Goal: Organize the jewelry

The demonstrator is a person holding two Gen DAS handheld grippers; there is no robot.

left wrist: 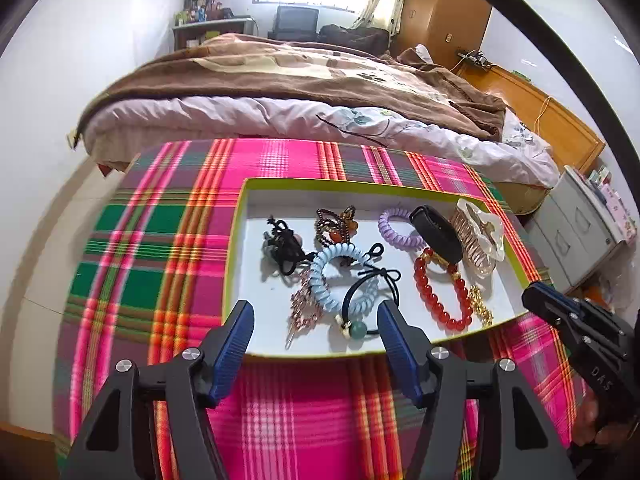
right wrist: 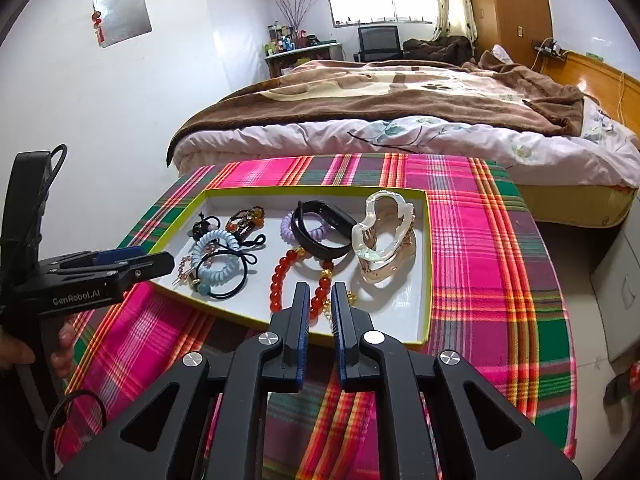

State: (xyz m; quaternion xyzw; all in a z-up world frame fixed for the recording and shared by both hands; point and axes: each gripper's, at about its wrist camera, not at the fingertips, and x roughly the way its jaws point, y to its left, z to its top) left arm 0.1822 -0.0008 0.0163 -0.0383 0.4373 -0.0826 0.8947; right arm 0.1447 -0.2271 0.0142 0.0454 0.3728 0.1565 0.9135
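Observation:
A shallow white tray with a green rim [left wrist: 240, 216] [right wrist: 427, 264] sits on a plaid-covered table. It holds a light blue coil tie [left wrist: 320, 280] [right wrist: 218, 274], a black hair tie with a green bead [left wrist: 356, 330], a red bead bracelet [left wrist: 436, 300] [right wrist: 276, 280], a purple coil tie [left wrist: 390, 226], a black band [left wrist: 438, 232] [right wrist: 320, 236], a pearly claw clip [left wrist: 480, 236] [right wrist: 384, 236] and dark bead pieces [left wrist: 332, 224]. My left gripper [left wrist: 316, 320] is open and empty over the tray's near edge. My right gripper [right wrist: 321, 300] is nearly closed and empty, above the tray's near rim by the red bracelet.
The pink, green and orange plaid cloth [left wrist: 160, 240] [right wrist: 500, 260] covers the table. A bed with a brown blanket [left wrist: 280, 76] [right wrist: 400, 96] stands right behind it. A grey drawer cabinet [left wrist: 576, 232] is at the right. Wooden wardrobe and headboard are at the back right.

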